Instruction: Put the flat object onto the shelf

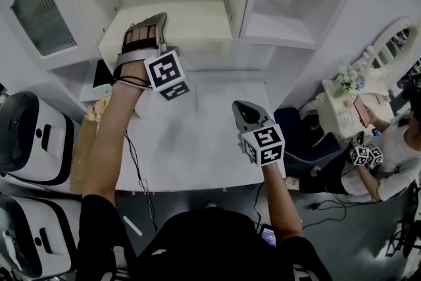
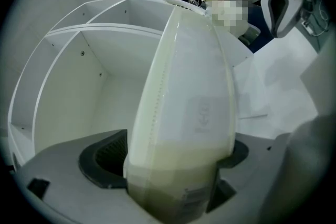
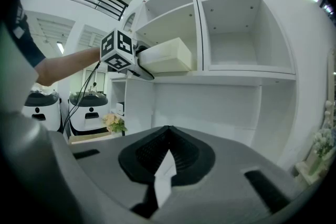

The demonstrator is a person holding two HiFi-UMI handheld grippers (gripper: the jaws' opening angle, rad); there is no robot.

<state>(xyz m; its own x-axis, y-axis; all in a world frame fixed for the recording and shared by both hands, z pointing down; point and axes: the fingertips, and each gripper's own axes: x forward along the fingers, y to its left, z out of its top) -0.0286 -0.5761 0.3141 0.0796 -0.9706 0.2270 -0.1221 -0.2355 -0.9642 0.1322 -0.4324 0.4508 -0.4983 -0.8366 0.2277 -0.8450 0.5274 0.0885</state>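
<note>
The flat object is a cream box (image 1: 191,23), lying on the board of the white shelf (image 1: 217,48) in its left compartment. My left gripper (image 1: 148,24) is at the box's left end, with the box (image 2: 189,86) between its wide-spread jaws. The ribbed left pad (image 2: 107,155) stands a little off the box's side. In the right gripper view the box (image 3: 165,55) rests flat on the shelf board (image 3: 236,77), with the left gripper (image 3: 137,57) beside it. My right gripper (image 1: 245,112) hovers over the white table (image 1: 197,148), shut (image 3: 167,157) and holding nothing.
The shelf's right compartment (image 1: 289,3) holds nothing. A glass cabinet door (image 1: 33,10) stands open at the far left. White machines (image 1: 26,135) and flowers (image 1: 99,108) are left of the table. A seated person (image 1: 401,154) and a dressing table (image 1: 342,102) are at the right.
</note>
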